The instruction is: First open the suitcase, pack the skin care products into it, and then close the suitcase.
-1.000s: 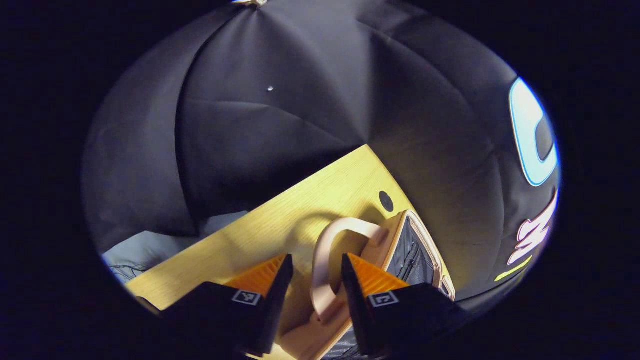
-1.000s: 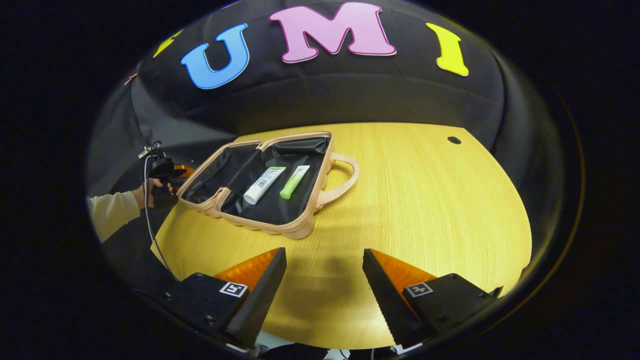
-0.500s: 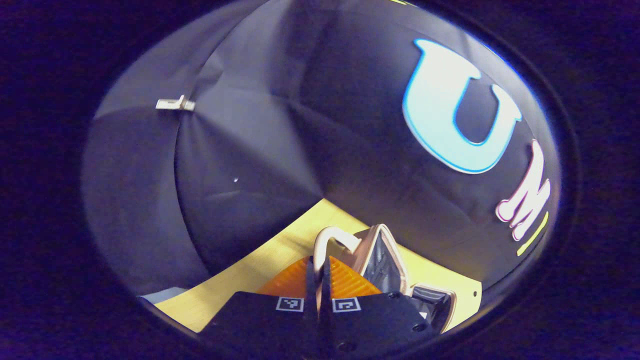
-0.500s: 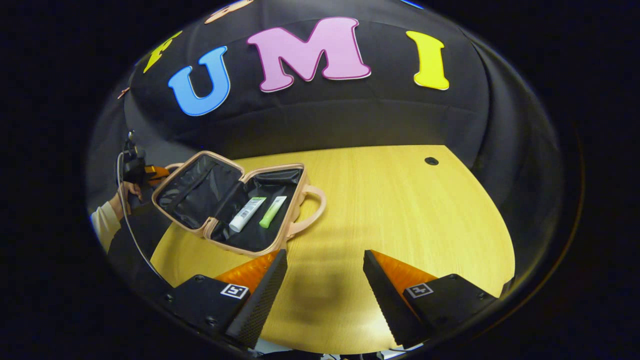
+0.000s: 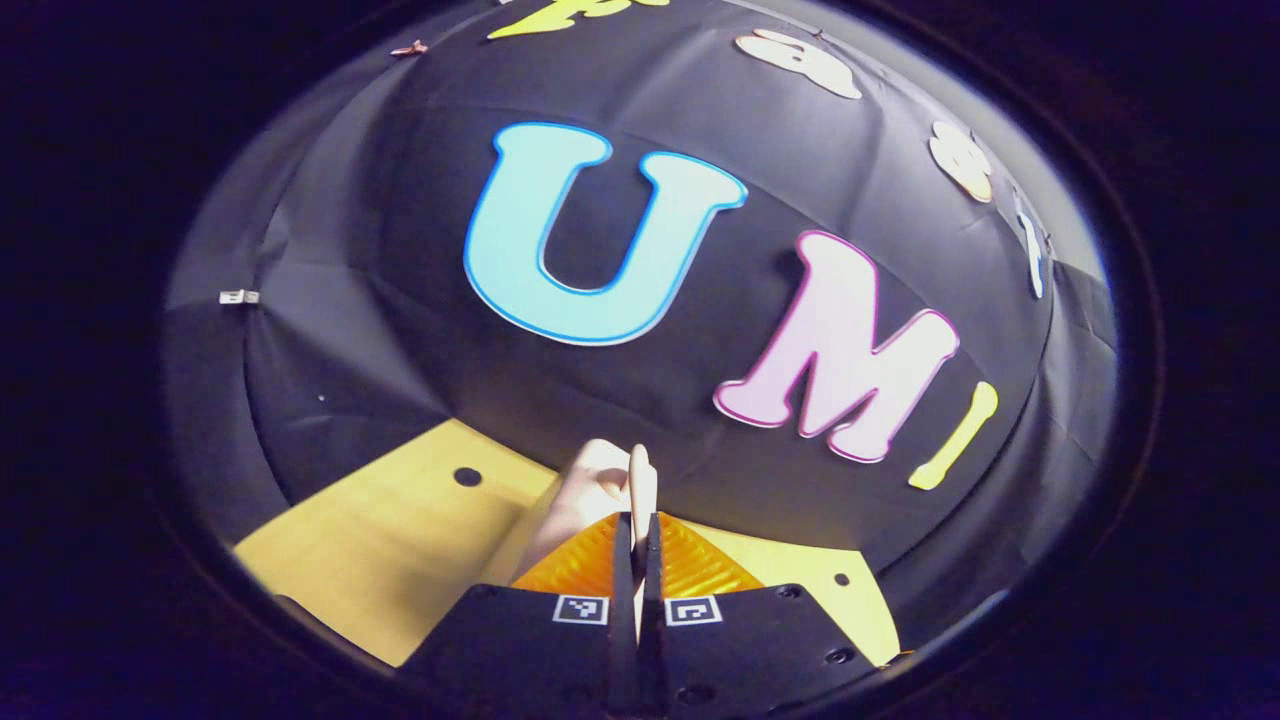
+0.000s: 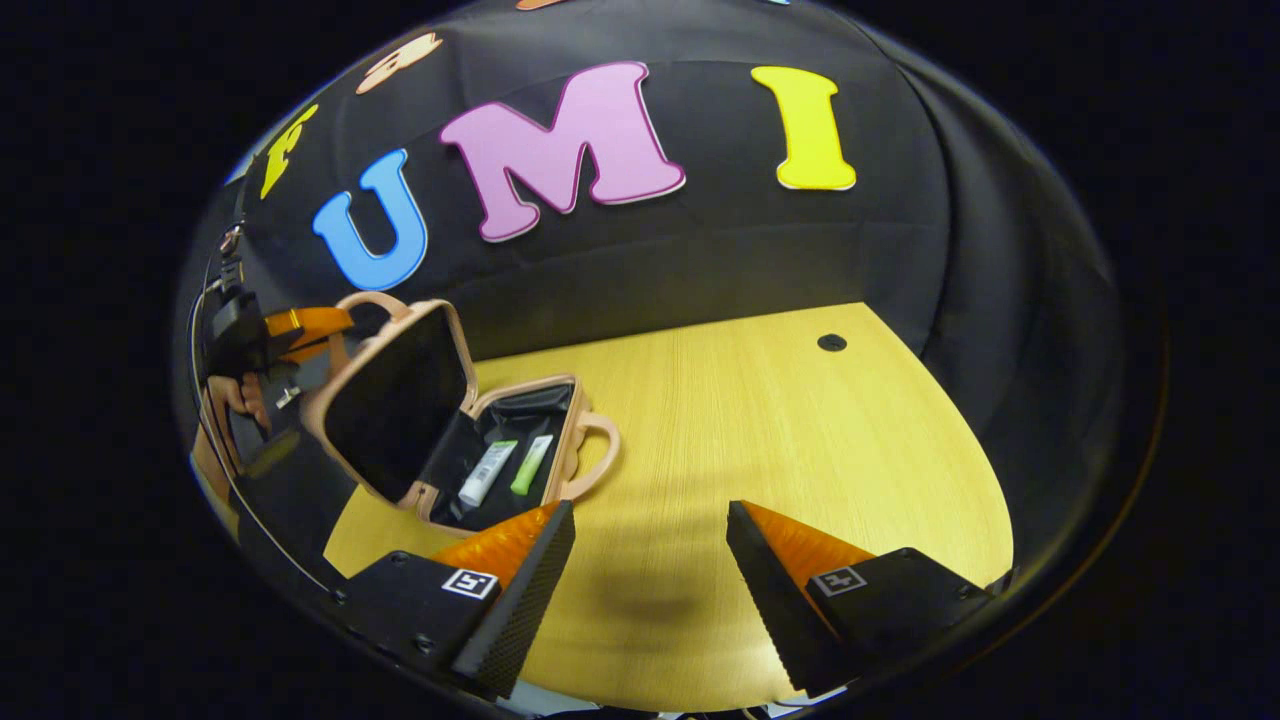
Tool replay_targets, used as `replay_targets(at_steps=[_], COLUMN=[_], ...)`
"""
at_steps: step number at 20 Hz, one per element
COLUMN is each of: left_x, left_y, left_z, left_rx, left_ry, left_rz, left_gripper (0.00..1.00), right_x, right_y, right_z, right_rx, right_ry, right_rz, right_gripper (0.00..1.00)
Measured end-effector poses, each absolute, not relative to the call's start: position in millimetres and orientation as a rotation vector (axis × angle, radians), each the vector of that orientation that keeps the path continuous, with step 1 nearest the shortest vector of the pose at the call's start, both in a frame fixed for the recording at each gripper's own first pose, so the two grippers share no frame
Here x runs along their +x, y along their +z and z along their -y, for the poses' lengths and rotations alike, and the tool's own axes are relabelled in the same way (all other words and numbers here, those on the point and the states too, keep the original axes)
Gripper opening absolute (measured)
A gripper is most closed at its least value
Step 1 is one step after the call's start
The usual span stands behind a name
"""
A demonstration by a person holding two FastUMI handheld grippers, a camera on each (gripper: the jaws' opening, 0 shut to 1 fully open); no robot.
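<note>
The pink suitcase (image 6: 440, 420) lies at the table's left with its lid (image 6: 395, 400) raised steeply over the base. A white tube (image 6: 485, 472) and a green tube (image 6: 531, 464) lie side by side on the dark lining of the base. My left gripper (image 6: 335, 322) is shut on the lid's handle (image 6: 372, 298), held by a hand (image 6: 232, 400). In the left gripper view that handle (image 5: 640, 478) stands edge-on between the shut fingers of the left gripper (image 5: 637, 525), with the lid's shell (image 5: 580, 500) just beyond. My right gripper (image 6: 650, 520) hovers open over bare table, right of the suitcase.
The yellow wooden table (image 6: 760, 440) has a round cable hole (image 6: 831, 342) at its far right. The base's own handle (image 6: 600, 455) sticks out toward the table's middle. A cable (image 6: 215, 420) hangs from the left gripper. The black booth wall runs behind the table.
My left gripper shut on the lid's handle and lifted it, swinging the lid from flat to steeply raised. The right gripper stayed open and drew slightly back.
</note>
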State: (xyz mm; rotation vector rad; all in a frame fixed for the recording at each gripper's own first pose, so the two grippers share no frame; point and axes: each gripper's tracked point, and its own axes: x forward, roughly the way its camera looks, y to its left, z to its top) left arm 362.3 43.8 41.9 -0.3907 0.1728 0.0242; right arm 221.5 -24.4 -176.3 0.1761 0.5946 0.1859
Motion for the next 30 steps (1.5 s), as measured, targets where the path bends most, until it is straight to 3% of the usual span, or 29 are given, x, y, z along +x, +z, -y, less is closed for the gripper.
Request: replay_targets(at_steps=[4,8,12,14,15,16,17,18,19,20,22,26,30], left_x=[386,389,386,388,388,384,377,366,354,346,308,223,145], left_y=[-21,-97,-160,-153,-146,-133,-131,-116,-101,-84,-42,27,50], left_z=[47,93,113,118,123,123,124,119,109,93,65,25,-9], left_rx=[-0.383,-0.336,-0.213,-0.212,-0.217,-0.223,-0.222,-0.210,-0.184,-0.143,-0.067,0.032,0.074], left_ry=[-0.054,-0.058,-0.044,-0.061,-0.081,-0.089,-0.096,-0.096,-0.081,-0.040,0.000,0.027,0.069], left_rz=[-0.291,-0.436,-0.582,-0.569,-0.558,-0.542,-0.530,-0.504,-0.466,-0.418,-0.325,-0.166,-0.104], left_gripper=[0.06,0.06,0.13,0.18,0.29,0.31,0.55,0.56,0.73,0.83,0.97,0.96,0.96], right_x=[228,221,205,202,201,201,200,197,195,190,179,153,118], right_y=[-160,-165,-164,-156,-151,-147,-140,-128,-119,-113,-106,-91,-82], right_z=[51,85,104,107,108,108,107,105,102,98,91,61,36], right_rx=[0.152,0.117,0.107,0.104,0.101,0.101,0.105,0.111,0.114,0.112,0.096,0.103,0.119], right_ry=[0.195,0.160,0.105,0.091,0.081,0.070,0.060,0.051,0.042,0.036,0.025,0.031,0.025], right_rz=[-0.562,-0.563,-0.584,-0.563,-0.552,-0.540,-0.523,-0.499,-0.479,-0.468,-0.462,-0.424,-0.325], right_gripper=[0.97,0.97,0.97,0.97,0.97,0.97,0.97,0.97,0.97,0.97,0.97,0.97,0.97])
